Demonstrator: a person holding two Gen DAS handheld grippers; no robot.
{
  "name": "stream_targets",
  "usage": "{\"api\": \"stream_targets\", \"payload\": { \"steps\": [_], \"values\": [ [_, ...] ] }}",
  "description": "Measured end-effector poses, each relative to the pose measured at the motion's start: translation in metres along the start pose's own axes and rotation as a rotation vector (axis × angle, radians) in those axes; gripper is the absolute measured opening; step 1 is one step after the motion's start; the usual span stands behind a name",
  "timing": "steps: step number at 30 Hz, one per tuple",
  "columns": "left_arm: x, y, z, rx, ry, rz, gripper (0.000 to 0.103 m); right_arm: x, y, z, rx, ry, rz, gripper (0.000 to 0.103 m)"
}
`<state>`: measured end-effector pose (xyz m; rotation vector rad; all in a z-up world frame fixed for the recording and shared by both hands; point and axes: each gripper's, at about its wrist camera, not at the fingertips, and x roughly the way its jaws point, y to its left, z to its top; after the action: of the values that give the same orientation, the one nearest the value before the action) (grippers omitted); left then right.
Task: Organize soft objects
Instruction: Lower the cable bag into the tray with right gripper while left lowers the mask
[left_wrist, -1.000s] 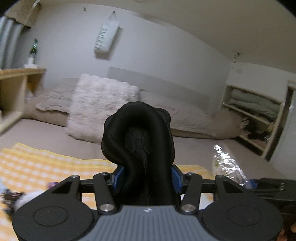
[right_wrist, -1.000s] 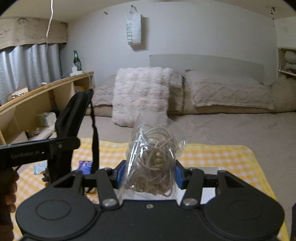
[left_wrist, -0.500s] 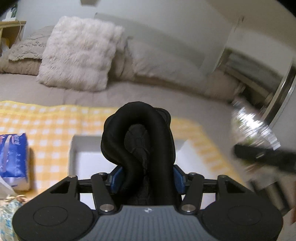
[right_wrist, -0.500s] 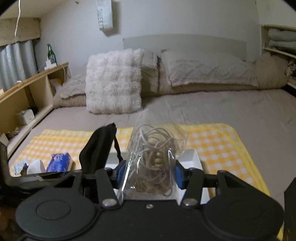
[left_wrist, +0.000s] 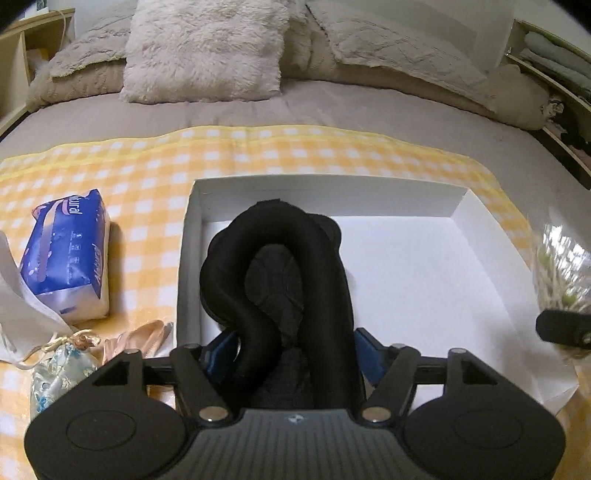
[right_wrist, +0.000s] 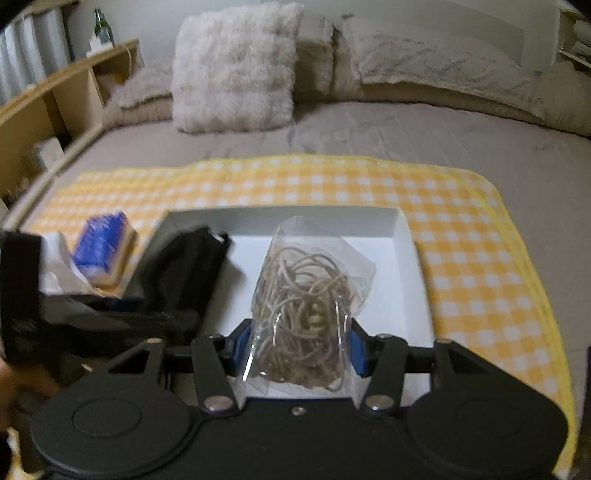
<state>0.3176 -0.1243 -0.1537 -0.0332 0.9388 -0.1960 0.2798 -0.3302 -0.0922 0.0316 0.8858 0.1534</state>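
My left gripper (left_wrist: 291, 347) is shut on a black padded pouch (left_wrist: 280, 273) and holds it over the left part of a white open box (left_wrist: 424, 269). My right gripper (right_wrist: 299, 347) is shut on a clear bag of beige cord (right_wrist: 306, 306), held over the same white box (right_wrist: 391, 236). The black pouch (right_wrist: 184, 273) also shows at the left in the right wrist view. The clear bag (left_wrist: 561, 266) shows at the right edge of the left wrist view.
The box lies on a yellow checked cloth (left_wrist: 155, 173) on a bed. Left of the box are a blue tissue pack (left_wrist: 70, 258), a white bag (left_wrist: 22, 317), a small patterned pouch (left_wrist: 59, 373) and a pink ribbon (left_wrist: 144, 339). Pillows (left_wrist: 203, 48) lie at the head.
Both grippers have tilted down and moved forward with their loads, from facing the wall and pillows to hanging over the white box.
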Motion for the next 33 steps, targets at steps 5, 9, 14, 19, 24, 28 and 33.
{"api": "stream_targets", "payload": {
  "steps": [5,9,14,19,24,28,33],
  "values": [
    [-0.003,-0.001,0.001,0.001,-0.004,0.005,0.079,0.019,-0.029,-0.016,0.001,0.103,-0.064,0.053],
    [-0.002,-0.001,0.001,-0.009,0.009,0.015,0.084,0.031,-0.033,-0.033,-0.059,0.154,-0.090,0.054],
    [-0.003,-0.004,0.002,-0.007,0.004,-0.003,0.088,0.043,-0.020,-0.043,-0.162,0.189,-0.145,0.070],
    [-0.009,-0.008,0.000,0.000,0.007,-0.035,0.091,0.036,-0.024,-0.038,-0.149,0.190,-0.114,0.078],
    [-0.018,-0.013,0.000,0.007,-0.003,-0.059,0.092,0.014,-0.028,-0.028,-0.096,0.140,-0.083,0.067],
    [-0.027,-0.015,0.000,0.012,-0.022,-0.076,0.092,0.008,-0.026,-0.025,-0.083,0.163,-0.020,0.033],
    [-0.034,-0.017,0.000,0.019,-0.032,-0.086,0.092,0.032,-0.019,-0.039,-0.154,0.247,-0.072,0.031]
  ]
}}
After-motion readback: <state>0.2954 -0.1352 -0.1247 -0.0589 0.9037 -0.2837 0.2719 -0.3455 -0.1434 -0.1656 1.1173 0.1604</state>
